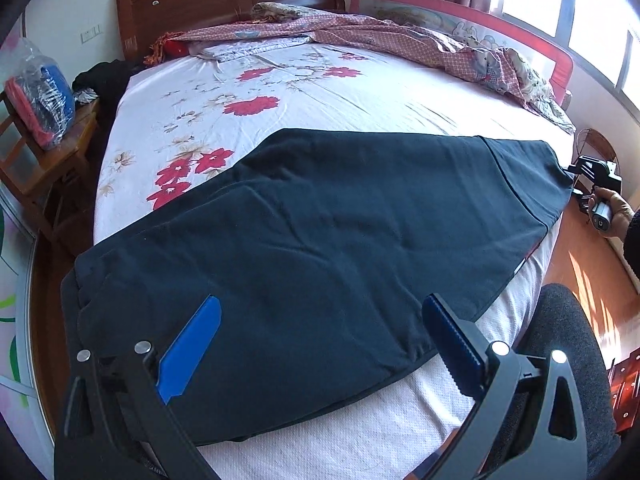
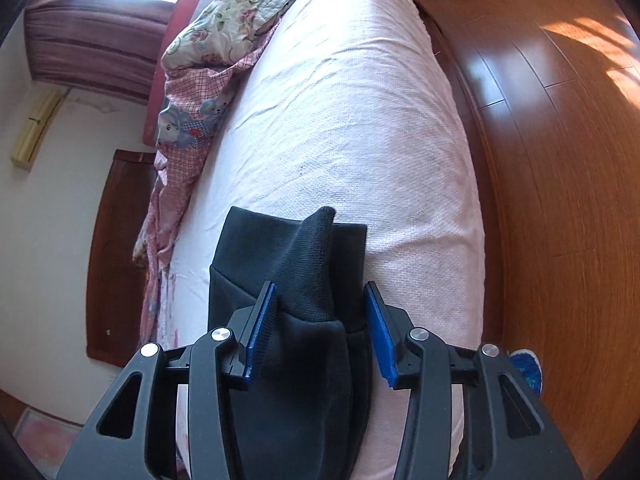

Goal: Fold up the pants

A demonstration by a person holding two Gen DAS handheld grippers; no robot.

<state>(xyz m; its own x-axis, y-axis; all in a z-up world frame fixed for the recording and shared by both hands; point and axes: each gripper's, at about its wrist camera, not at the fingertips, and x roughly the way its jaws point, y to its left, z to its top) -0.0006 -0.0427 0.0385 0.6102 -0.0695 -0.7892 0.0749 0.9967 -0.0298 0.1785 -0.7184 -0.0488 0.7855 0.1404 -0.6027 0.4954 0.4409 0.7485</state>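
Dark navy pants (image 1: 340, 216) lie flat across the near part of the bed (image 1: 248, 80), leg ends at the left and waistband at the right edge. My left gripper (image 1: 322, 300) hovers open over the leg end, its blue pads (image 1: 192, 352) wide apart with nothing pinched. In the left wrist view, my right gripper (image 1: 592, 176) sits at the waistband corner, held by a hand. In the right wrist view, the right gripper (image 2: 320, 286) has a bunched, raised fold of the waistband (image 2: 308, 264) filling the gap between its blue pads (image 2: 262, 316), which press on it.
A crumpled pink checked quilt (image 1: 420, 40) lies along the far side by a red bed rail (image 1: 520, 32). A wooden chair (image 1: 44, 152) with a plastic bag stands left of the bed. Wood floor (image 2: 560, 160) runs along the bed's foot. A person's grey-clad knee (image 1: 568, 340) is near me.
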